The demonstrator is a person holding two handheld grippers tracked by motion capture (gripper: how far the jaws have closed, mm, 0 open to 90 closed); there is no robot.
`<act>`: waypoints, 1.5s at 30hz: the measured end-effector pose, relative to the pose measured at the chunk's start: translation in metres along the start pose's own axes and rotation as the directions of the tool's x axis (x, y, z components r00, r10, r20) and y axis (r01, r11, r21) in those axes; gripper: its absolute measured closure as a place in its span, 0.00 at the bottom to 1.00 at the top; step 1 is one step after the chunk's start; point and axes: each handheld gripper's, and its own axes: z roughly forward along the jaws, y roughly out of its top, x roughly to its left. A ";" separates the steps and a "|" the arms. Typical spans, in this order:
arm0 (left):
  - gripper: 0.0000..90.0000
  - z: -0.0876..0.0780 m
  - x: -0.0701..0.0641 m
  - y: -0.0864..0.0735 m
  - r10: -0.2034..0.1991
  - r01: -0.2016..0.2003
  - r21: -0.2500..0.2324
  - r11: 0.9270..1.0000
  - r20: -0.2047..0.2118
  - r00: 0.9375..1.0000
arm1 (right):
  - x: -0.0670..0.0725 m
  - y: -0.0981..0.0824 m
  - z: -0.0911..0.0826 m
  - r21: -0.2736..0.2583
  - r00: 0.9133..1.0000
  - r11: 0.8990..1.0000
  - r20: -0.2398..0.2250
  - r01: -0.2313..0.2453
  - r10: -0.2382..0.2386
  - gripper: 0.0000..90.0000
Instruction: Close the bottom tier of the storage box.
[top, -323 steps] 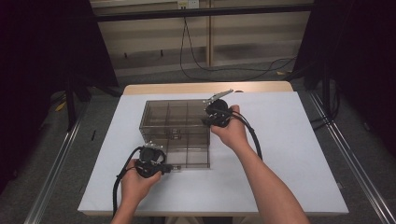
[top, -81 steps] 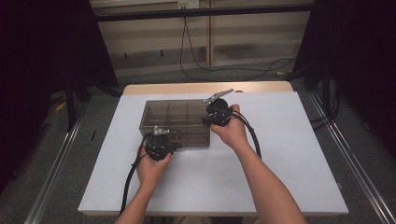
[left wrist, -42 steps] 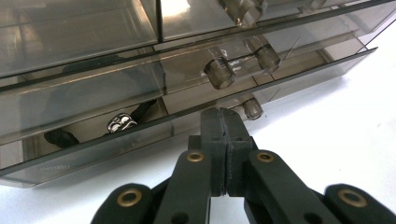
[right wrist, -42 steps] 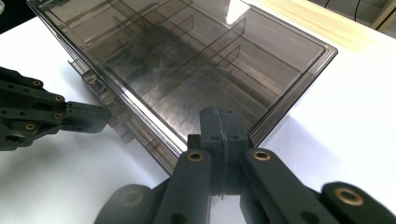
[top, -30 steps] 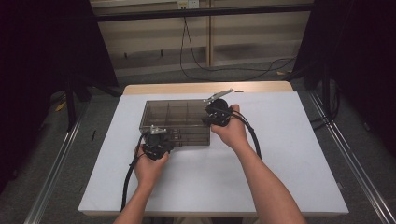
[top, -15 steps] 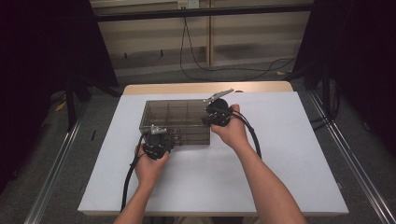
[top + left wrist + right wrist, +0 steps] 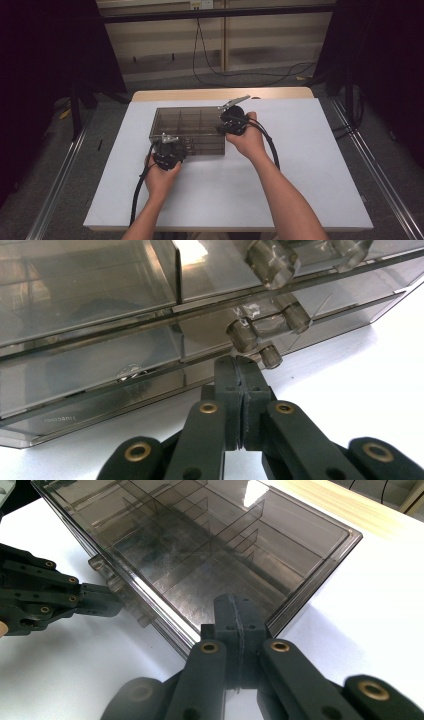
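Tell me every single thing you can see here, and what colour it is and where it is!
Drawer box: one, smoky see-through plastic with dividers inside, middle of the table.
Drawer knobs: several, clear and round, on the box's front.
Table: one, white top with a wooden far edge.
Cables: a few, black, on the floor beyond the table.
Metal rails: two, grey, along the table's sides.
Left gripper: one, black, fingers together at a low knob on the box's front.
Right gripper: one, black, fingers together at the box's near corner.
Person's forearms: two, reaching in from the bottom.
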 end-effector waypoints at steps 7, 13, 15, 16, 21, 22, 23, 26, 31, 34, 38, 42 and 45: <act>0.98 0.000 0.001 0.002 -0.004 0.004 -0.007 1.000 0.003 1.000 | 0.000 -0.001 0.000 -0.006 1.000 1.000 -0.003 -0.004 0.004 1.00; 0.97 -0.002 0.001 0.000 -0.006 0.006 0.008 1.000 -0.005 1.000 | 0.000 -0.001 0.000 -0.006 1.000 1.000 -0.003 -0.002 0.002 1.00; 0.95 -0.004 0.002 -0.001 -0.009 0.009 0.011 1.000 -0.001 1.000 | 0.000 -0.001 0.000 -0.008 1.000 1.000 -0.001 0.000 0.000 1.00; 0.94 -0.005 0.003 -0.001 -0.014 0.014 0.005 1.000 -0.003 1.000 | 0.000 -0.001 0.000 -0.009 1.000 1.000 -0.002 0.001 -0.001 1.00; 0.86 -0.010 0.004 -0.004 -0.026 0.026 0.011 1.000 0.025 0.999 | 0.000 -0.001 -0.001 -0.012 1.000 1.000 0.019 0.007 -0.007 0.94; 0.84 -0.011 0.004 -0.005 -0.030 0.030 0.006 1.000 0.026 0.999 | 0.000 -0.002 -0.002 -0.012 1.000 1.000 0.017 0.003 -0.003 0.93; 0.82 -0.012 0.004 -0.005 -0.029 0.029 0.008 1.000 0.028 0.999 | -0.001 -0.002 -0.002 -0.018 1.000 1.000 0.014 0.001 -0.001 0.90; 0.76 -0.016 0.006 -0.007 -0.044 0.044 0.006 0.999 0.039 0.998 | -0.001 -0.005 -0.005 -0.026 1.000 1.000 0.021 -0.007 0.008 0.84; 0.66 -0.026 0.006 -0.007 -0.052 0.053 -0.022 0.998 0.057 0.997 | -0.001 -0.011 -0.011 -0.037 1.000 0.999 0.016 -0.012 0.013 0.76; 0.60 -0.030 0.005 -0.007 -0.043 0.044 -0.028 0.999 0.056 0.997 | -0.001 -0.015 -0.016 -0.044 1.000 0.999 0.006 -0.022 0.023 0.70; 0.57 -0.032 0.004 -0.009 -0.042 0.043 -0.022 0.999 0.065 0.997 | 0.000 -0.020 -0.022 -0.044 1.000 0.999 0.003 -0.020 0.020 0.65; 0.54 -0.035 0.002 -0.010 -0.027 0.029 -0.026 0.999 0.069 0.997 | 0.000 -0.026 -0.027 -0.049 1.000 0.999 -0.009 -0.022 0.022 0.59; 0.49 -0.035 0.001 -0.010 -0.029 0.031 -0.024 0.999 0.077 0.997 | -0.001 -0.032 -0.030 -0.038 1.000 0.999 -0.008 -0.026 0.026 0.53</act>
